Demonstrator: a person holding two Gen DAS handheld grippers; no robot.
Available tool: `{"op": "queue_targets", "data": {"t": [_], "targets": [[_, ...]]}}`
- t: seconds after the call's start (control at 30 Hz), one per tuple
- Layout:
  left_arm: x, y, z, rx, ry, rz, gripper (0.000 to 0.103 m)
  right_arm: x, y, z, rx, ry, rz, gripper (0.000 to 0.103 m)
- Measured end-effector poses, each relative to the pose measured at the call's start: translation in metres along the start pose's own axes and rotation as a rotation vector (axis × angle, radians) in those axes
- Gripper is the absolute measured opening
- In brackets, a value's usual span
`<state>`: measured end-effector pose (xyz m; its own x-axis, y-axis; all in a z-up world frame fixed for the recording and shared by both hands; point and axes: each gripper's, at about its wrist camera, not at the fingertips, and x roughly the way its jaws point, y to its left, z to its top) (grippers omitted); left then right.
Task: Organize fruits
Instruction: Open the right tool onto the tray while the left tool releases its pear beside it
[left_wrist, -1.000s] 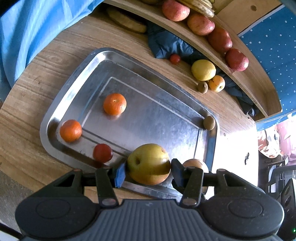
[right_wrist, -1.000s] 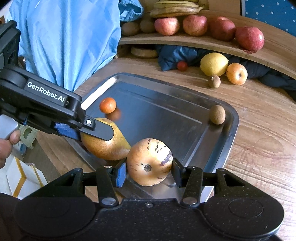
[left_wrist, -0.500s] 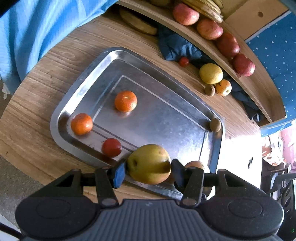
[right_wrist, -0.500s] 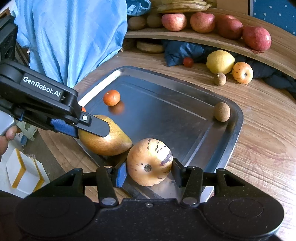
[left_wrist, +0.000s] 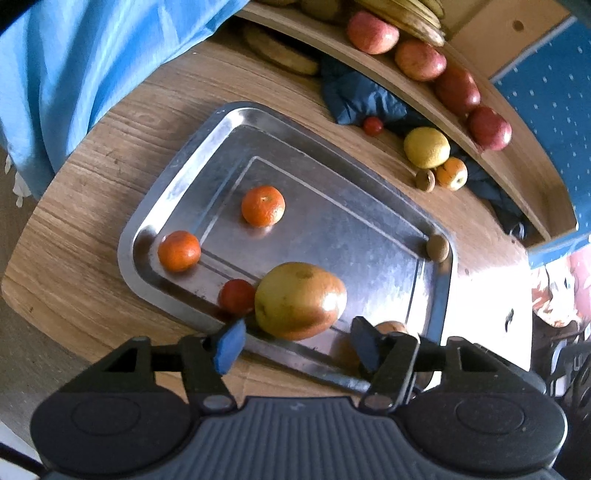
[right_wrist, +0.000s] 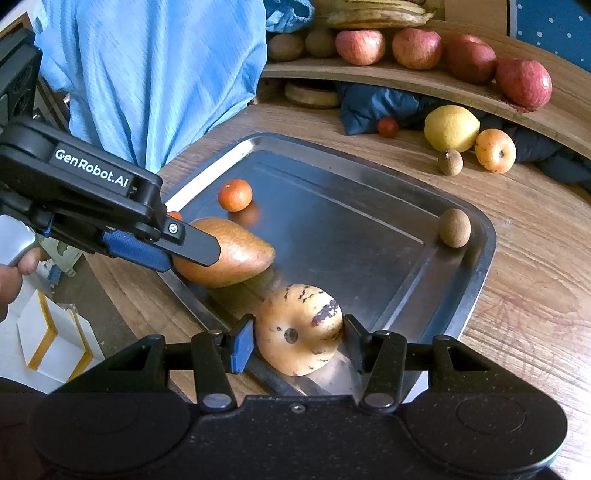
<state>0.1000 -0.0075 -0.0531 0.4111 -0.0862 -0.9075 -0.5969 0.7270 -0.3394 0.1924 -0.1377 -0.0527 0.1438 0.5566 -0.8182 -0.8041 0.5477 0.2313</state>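
Your left gripper (left_wrist: 297, 345) has just been opening: its blue pads (left_wrist: 229, 341) stand clear on both sides of the large yellow-brown pear (left_wrist: 300, 300), which lies between them on the near part of the steel tray (left_wrist: 207, 144). In the right wrist view one dark finger crosses over the pear's upper side. Your right gripper (right_wrist: 295, 345) is closed on the speckled round fruit (right_wrist: 298, 328), both pads against its sides, over the tray's near rim. Beside the pear a small red fruit (left_wrist: 236, 296) touches it on the left. Farther out on the tray lie two tangerines (left_wrist: 263, 205), well apart, and a brown kiwi (right_wrist: 454, 227) in the far right corner. Beyond the tray, on the wooden table (right_wrist: 517, 229), sit a lemon (right_wrist: 451, 127), a small orange apple (right_wrist: 495, 150), a second small brown fruit and a red tomato. Red apples (right_wrist: 417, 48) line the curved shelf behind.
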Motion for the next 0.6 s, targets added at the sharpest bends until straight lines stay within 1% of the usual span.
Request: {"op": "queue_targets", "data": {"t": [0.1,0.13,0.17,0.3,0.37,0.43,0.5,0.6], "targets": [[-0.003,0.0,-0.003,0.03,0.019,0.014,0.075,-0.004,0.001,-0.001,0.001,-0.008,0.004,0.06],[-0.004,-0.001,-0.004,0.042,0.026,0.017,0.079,-0.006,0.001,-0.001,0.001,-0.011,0.004,0.062],[-0.005,-0.002,-0.004,0.06,0.034,0.02,0.083,-0.008,0.001,-0.002,0.002,-0.012,0.004,0.066],[-0.006,-0.01,-0.007,0.152,0.08,0.039,0.091,-0.014,0.002,-0.003,0.003,-0.014,-0.002,0.079],[-0.005,-0.014,-0.009,0.197,0.108,0.057,0.095,-0.018,0.002,-0.004,0.001,-0.014,-0.014,0.084],[-0.004,-0.015,-0.012,0.237,0.134,0.08,0.097,-0.021,0.002,-0.004,-0.002,-0.008,-0.032,0.089],[-0.002,-0.014,-0.013,0.261,0.158,0.109,0.098,-0.024,0.003,-0.006,-0.008,0.017,-0.061,0.095],[0.001,-0.011,-0.013,0.282,0.187,0.158,0.099,-0.027,0.001,-0.011,0.004,0.045,-0.095,0.099]]}}
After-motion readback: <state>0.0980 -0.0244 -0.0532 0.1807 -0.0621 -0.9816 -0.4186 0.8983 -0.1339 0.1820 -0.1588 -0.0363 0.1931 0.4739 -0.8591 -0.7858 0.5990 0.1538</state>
